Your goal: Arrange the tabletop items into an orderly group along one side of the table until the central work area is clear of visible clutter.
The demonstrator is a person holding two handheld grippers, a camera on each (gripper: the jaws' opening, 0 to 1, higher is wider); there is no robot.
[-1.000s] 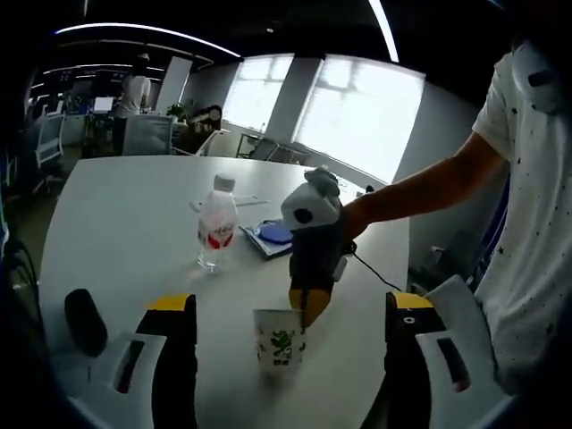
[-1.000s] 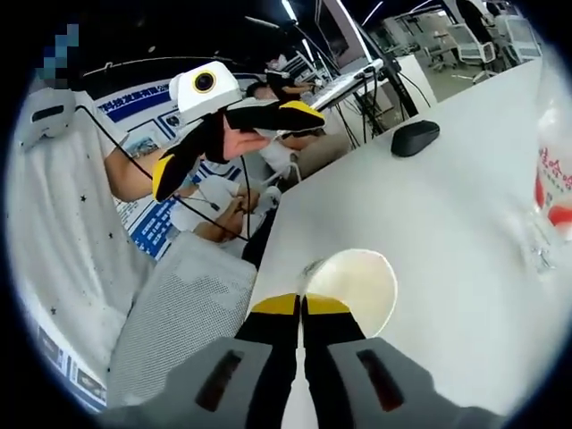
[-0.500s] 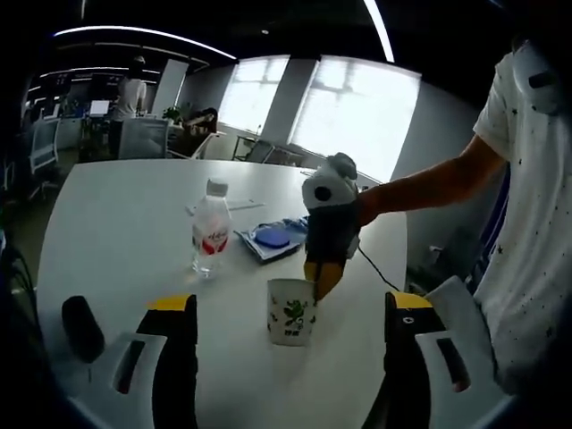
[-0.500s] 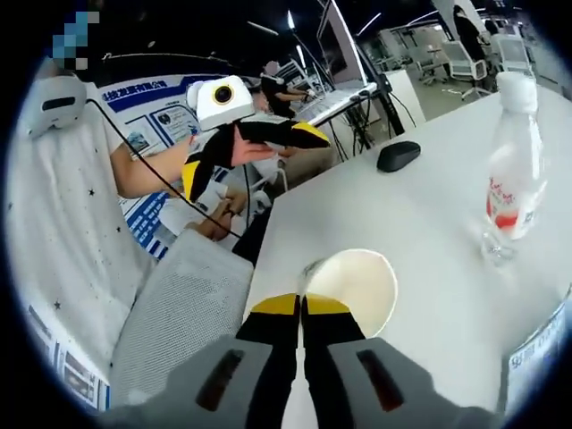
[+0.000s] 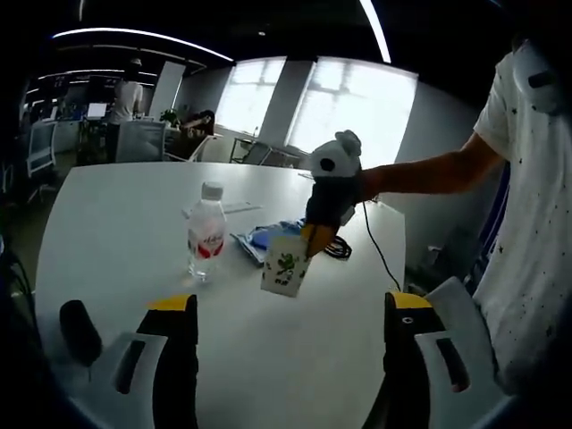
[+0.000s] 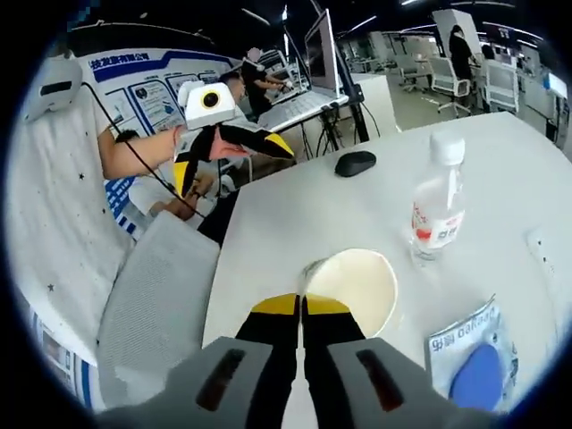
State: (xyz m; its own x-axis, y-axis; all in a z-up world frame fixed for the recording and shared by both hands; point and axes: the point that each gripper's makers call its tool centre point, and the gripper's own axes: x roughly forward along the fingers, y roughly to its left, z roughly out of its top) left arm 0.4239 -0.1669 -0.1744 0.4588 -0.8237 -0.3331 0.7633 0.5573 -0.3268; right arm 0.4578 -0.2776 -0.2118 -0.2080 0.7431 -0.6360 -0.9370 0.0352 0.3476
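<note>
- In the left gripper view, our left gripper (image 5: 284,313) rises from the bottom of the frame with its yellow-tipped jaws spread wide, nothing between them.
- At the centre of that view, our right gripper (image 5: 313,243) comes in from the right and holds the cup (image 5: 284,265) by its rim; the cup hangs tilted, clear of the table (image 5: 116,214).
- In the right gripper view, the right gripper's jaws are pressed together at the lower centre of the frame, pinching the near rim of the cup (image 6: 351,284), whose pale inside faces us.
- The bottle (image 5: 206,233) stands upright left of centre in the left gripper view, just left of the cup; in the right gripper view it stands right of centre.
- A packet (image 6: 472,352) with a blue oval lies flat at the lower right of the right gripper view; in the left gripper view it lies behind the cup, beside the bottle.
- A mouse (image 6: 355,163) lies above centre in the right gripper view; in the left gripper view it sits at the lower left.
- A black cable (image 5: 338,248) lies coiled just right of the cup in the left gripper view.
- The left gripper shows at the upper left of the right gripper view, jaws apart.
</note>
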